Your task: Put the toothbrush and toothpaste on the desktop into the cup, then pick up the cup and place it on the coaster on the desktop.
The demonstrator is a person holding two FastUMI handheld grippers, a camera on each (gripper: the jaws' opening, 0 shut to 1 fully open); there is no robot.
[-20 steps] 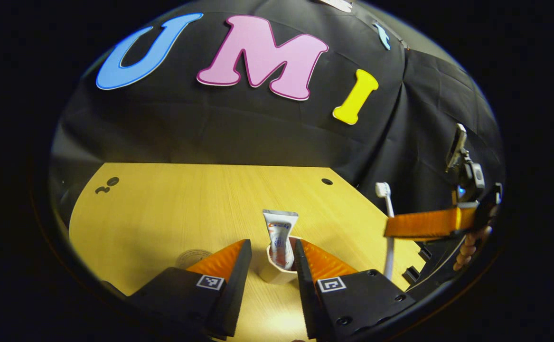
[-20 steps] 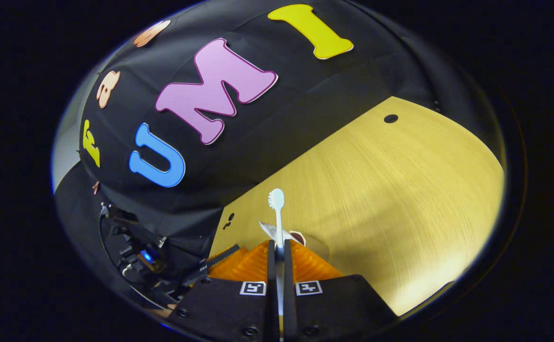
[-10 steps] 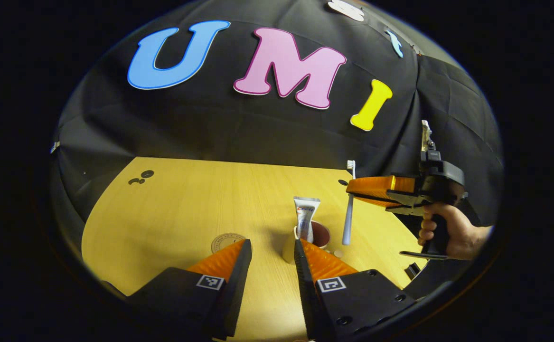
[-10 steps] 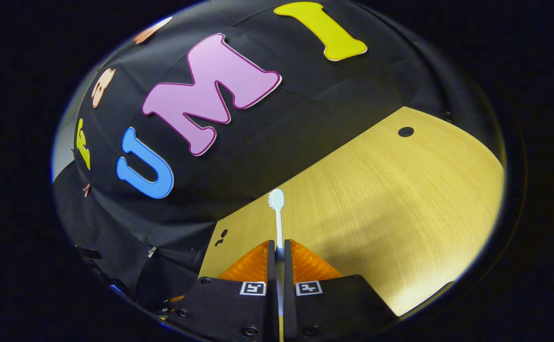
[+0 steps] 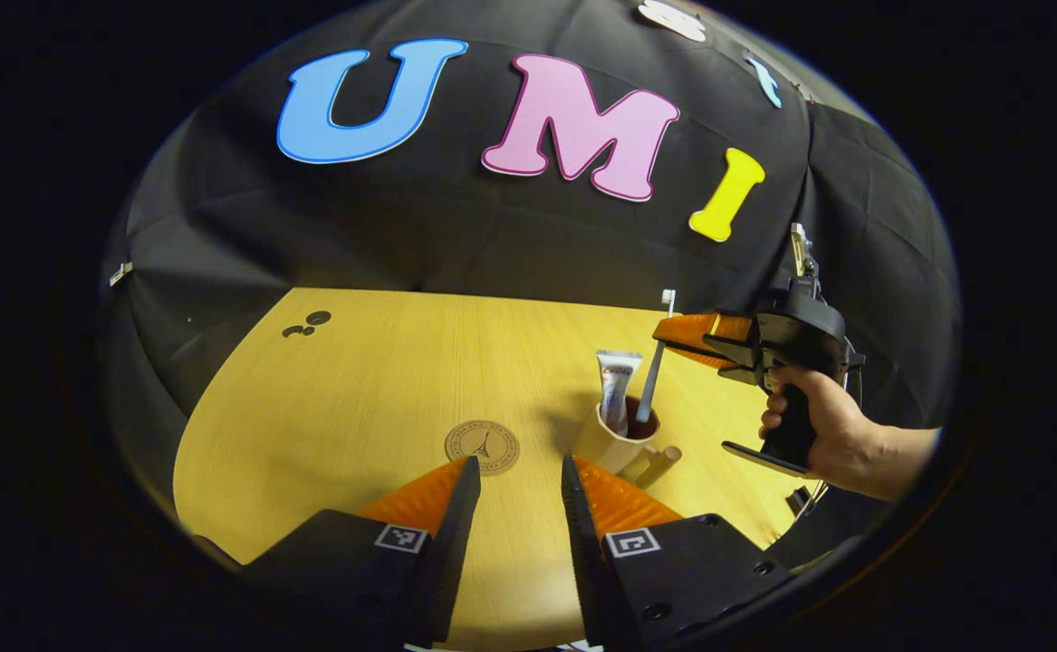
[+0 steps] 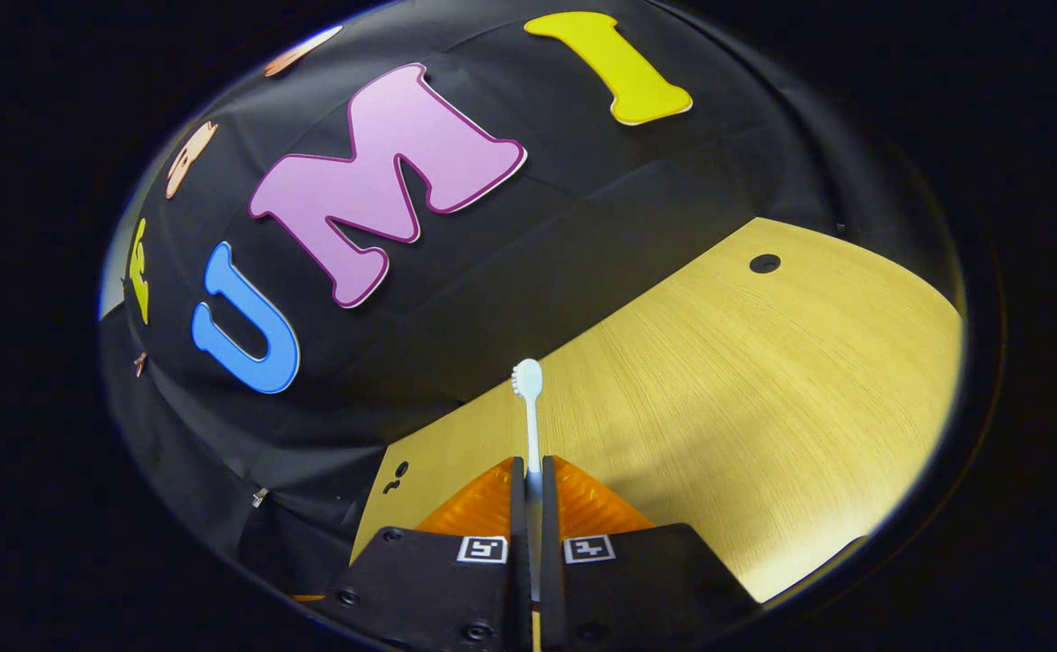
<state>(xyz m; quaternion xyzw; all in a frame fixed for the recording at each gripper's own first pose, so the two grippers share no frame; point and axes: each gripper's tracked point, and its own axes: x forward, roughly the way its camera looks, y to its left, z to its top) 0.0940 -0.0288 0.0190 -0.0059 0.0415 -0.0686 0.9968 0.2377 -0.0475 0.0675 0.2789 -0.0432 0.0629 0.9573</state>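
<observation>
Pale wood desktop (image 5: 356, 389) spreads wide, and the left gripper (image 5: 517, 471) hangs above its near edge, fingers parted with nothing between them. To the right, a hand (image 5: 818, 417) holds the right gripper (image 5: 673, 333), clamped on the toothbrush (image 5: 653, 376), whose lower end dips into the cup (image 5: 614, 444). The toothpaste (image 5: 617, 385) stands inside too; its lettering is unreadable. The coaster (image 5: 482, 446) lies just left of the cup, stamped with a tower emblem.

Black cloth wall (image 5: 456, 235), light wooden desktop (image 5: 374, 389)
</observation>
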